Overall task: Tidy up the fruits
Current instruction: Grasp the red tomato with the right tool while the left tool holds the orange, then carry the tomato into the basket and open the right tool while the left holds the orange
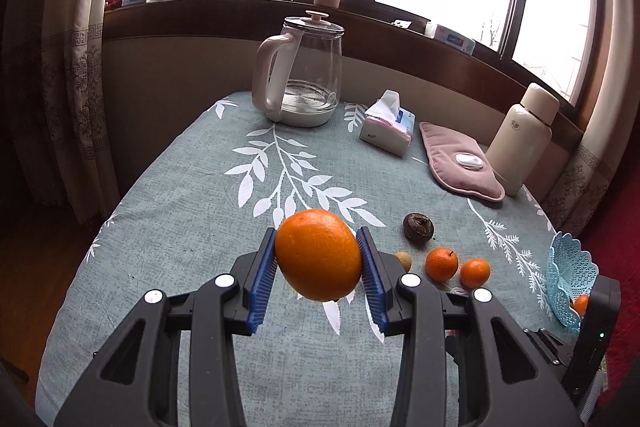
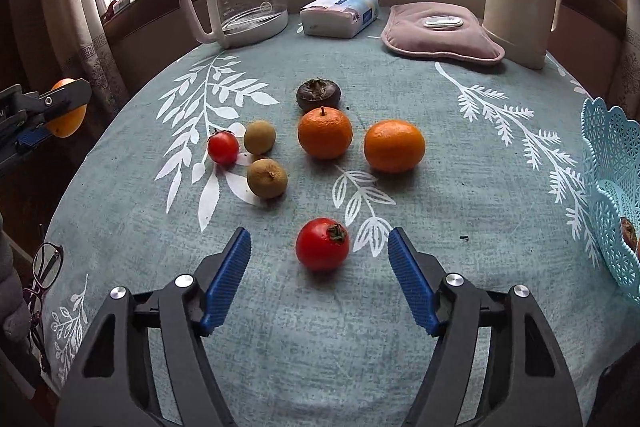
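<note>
Left wrist view: your left claw (image 1: 319, 263) is clamped on a big orange (image 1: 319, 254), blue pads pressing both sides, fruit lifted clear of the surface (image 1: 180, 187). Beyond it on the cloth: a dark wrinkled fruit (image 1: 418, 229), two small oranges (image 1: 441, 263) and (image 1: 475, 272) side by side, and a brown fruit (image 1: 403, 261) half hidden behind the right finger. Blue lattice basket (image 1: 570, 267) sits at the right edge with something orange inside. Back row: glass kettle (image 1: 300, 75), tissue pack (image 1: 387, 125), pink pad (image 1: 460, 163), white flask (image 1: 522, 139).

Right wrist view: your right claw (image 2: 319, 251) is partly open, gripping nothing. A red tomato-like fruit (image 2: 322, 244) sits on the surface between the fingertips, pads well clear of it on both sides. Further out: the two small oranges (image 2: 325, 133) and (image 2: 394, 146), the dark fruit (image 2: 318, 94) just behind the left one, two brown fruits (image 2: 259, 137) and (image 2: 267, 178), and a smaller red fruit (image 2: 223, 146) touching the nearer-left cluster. Basket (image 2: 612, 167) is at the right edge, a dark fruit partly visible inside. Your left claw with the big orange (image 2: 66, 119) shows at the far left, off the surface edge. Glasses (image 2: 44, 267) lie at the near-left edge.
</note>
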